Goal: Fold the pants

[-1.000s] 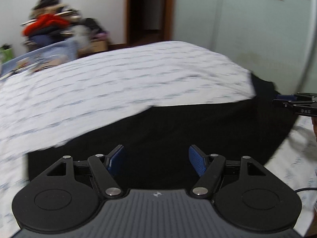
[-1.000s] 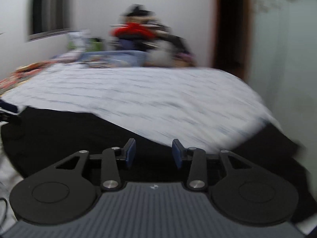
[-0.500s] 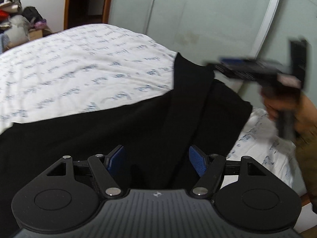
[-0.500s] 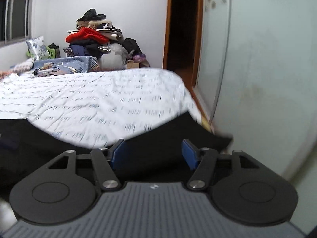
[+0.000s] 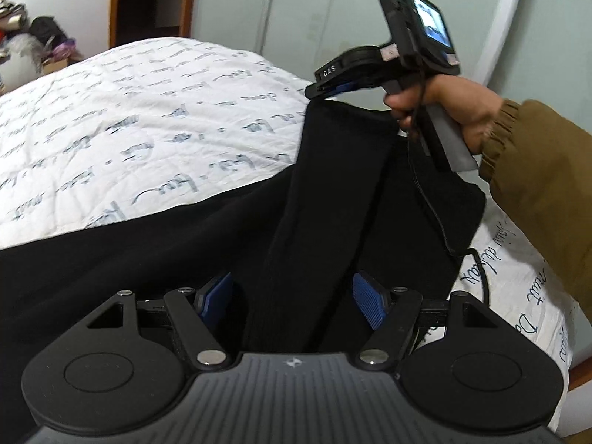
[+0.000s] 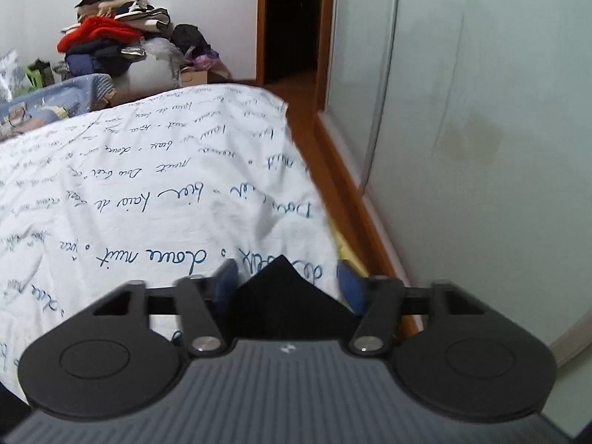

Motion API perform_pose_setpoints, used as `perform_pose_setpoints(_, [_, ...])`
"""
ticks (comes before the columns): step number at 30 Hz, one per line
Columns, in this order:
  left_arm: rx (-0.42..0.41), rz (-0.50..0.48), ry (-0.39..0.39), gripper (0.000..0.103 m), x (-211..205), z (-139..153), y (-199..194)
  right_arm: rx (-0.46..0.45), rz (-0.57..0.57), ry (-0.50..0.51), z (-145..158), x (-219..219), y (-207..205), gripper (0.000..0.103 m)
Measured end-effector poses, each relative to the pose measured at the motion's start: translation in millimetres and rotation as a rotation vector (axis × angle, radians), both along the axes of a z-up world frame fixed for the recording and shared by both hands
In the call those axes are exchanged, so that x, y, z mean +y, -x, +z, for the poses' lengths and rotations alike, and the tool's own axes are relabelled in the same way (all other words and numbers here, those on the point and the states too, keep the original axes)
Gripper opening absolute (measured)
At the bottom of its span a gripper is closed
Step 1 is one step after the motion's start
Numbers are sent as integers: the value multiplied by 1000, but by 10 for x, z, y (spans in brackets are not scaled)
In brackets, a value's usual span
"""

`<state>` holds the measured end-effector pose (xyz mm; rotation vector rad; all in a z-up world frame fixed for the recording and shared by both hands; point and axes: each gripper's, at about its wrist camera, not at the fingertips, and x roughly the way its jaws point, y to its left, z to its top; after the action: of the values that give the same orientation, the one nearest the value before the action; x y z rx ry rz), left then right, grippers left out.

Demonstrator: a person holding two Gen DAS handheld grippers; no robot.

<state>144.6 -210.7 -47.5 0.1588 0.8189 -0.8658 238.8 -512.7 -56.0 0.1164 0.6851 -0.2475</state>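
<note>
Black pants [image 5: 148,259] lie spread across near part of bed, running from near left to right edge. One long strip of cloth is doubled over the rest & runs from near centre up to a pointed corner at far right.

Bed is covered w/ white quilt printed in blue handwriting [image 5: 129,111]; pants lie on top of it. Pale frosted sliding doors [image 6: 481,111] fill the wall right of the bed, w/ dark wood-framed doorway [image 6: 292,18] at their left. Heap of mixed clothes w/ red garment on top [image 6: 107,37] is stacked at far left, beyond the bed.

Olive-brown sleeve [image 5: 536,166] comes in from the right; right hand [image 5: 444,107] grips handle of right tongs [image 5: 314,90], thin black cable [image 5: 433,203] hanging from it over the pants.

Left tongs [image 5: 292,288] are low over near centre, jaws wide apart. Doubled strip passes btw the blue pads w/o touching either, so nothing is gripped.

Right tongs are at the far corner of the pants [image 6: 285,296] & their jaws are closing. Own view, blurred, shows the corner poking up btw the pads w/ a gap each side. Side view puts tips right at the corner; can't tell there if they pinch.

Small lit screen [image 5: 431,24] sits on the back of right tongs.
</note>
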Motion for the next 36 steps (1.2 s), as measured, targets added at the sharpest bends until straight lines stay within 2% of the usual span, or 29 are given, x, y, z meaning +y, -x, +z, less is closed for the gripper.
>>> perform_pose_setpoints(1, [0, -6, 5, 71, -20, -8, 1, 4, 11, -27, -13, -18, 2, 7])
perform_pose_setpoints(3, [0, -9, 6, 71, -49, -18, 15, -10, 26, 6, -8, 6, 45, 7])
perform_pose_setpoints(4, [-9, -7, 3, 63, -64, -26, 21, -15, 34, 33, 13, 36, 88, 7])
perform_pose_setpoints(5, [-18, -8, -3, 51, -73, -24, 37, -24, 38, 56, 38, 64, 141, 7])
perform_pose_setpoints(6, [-24, -9, -10, 47, -82, -24, 47, -37, 40, 71, 72, 87, 187, 7])
perform_pose_setpoints(8, [-17, -11, -6, 31, -96, -23, 49, -71, 41, 81, 207, 97, 335, 7])
perform_pose_setpoints(11, [1, -18, 8, 19, -82, -1, 51, -137, 34, 95, 372, 92, 585, 7])
perform_pose_setpoints(16, [-32, -70, -6, 15, -130, 8, 174, -213, -14, 74, 543, -24, 1071, 7])
perform_pose_setpoints(20, [-54, -125, -6, 15, -171, 25, 319, -245, -81, 33, 550, -192, 1503, 6])
perform_pose_setpoints(23, [-85, -158, -21, 15, -213, 38, 421, -255, -133, -23, 475, -318, 1811, 6])
perform_pose_setpoints(28, [-127, -195, -49, 15, -272, 29, 562, -221, -212, -84, 231, -445, 2179, 6])
perform_pose_setpoints(36, [-101, -232, -58, 15, -277, 23, 613, -214, -284, -147, 1, -483, 2492, 6])
